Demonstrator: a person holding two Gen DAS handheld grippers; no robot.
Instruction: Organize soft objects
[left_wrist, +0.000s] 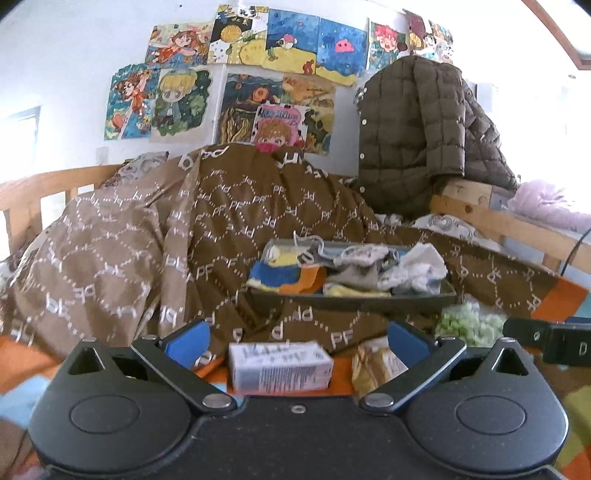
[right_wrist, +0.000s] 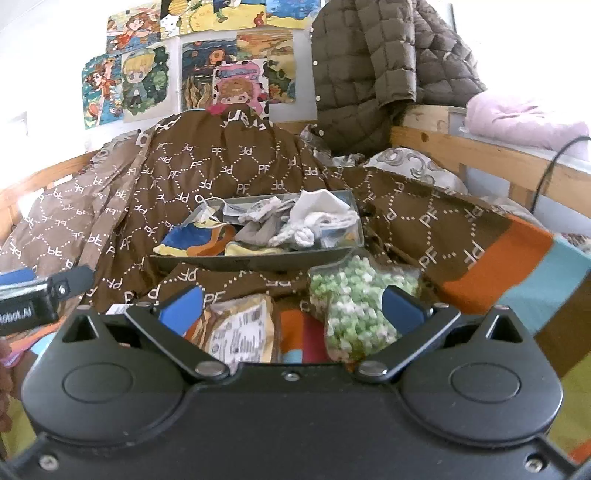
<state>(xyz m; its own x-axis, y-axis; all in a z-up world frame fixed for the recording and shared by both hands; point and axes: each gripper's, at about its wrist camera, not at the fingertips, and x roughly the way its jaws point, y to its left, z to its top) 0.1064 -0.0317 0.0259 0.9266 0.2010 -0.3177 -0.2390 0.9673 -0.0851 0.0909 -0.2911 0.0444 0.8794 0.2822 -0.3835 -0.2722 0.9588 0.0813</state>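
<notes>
A grey tray (left_wrist: 351, 301) (right_wrist: 255, 260) sits on the brown patterned blanket and holds several socks and cloths: a blue, yellow and orange one (left_wrist: 280, 275) (right_wrist: 195, 240), grey ones (left_wrist: 354, 275) (right_wrist: 258, 230) and a white one (left_wrist: 421, 267) (right_wrist: 317, 214). My left gripper (left_wrist: 295, 338) is open and empty above a white carton (left_wrist: 279, 367). My right gripper (right_wrist: 291, 308) is open and empty, over a bag of green and white pieces (right_wrist: 354, 310) and a brown packet (right_wrist: 240, 328).
The brown blanket (left_wrist: 184, 236) (right_wrist: 184, 162) is heaped behind the tray. A brown quilted jacket (left_wrist: 417, 136) (right_wrist: 373, 70) hangs on the wooden bed rail (left_wrist: 491, 218) (right_wrist: 480, 151). The brown packet (left_wrist: 373, 365) and green bag (left_wrist: 469, 323) lie right of the carton.
</notes>
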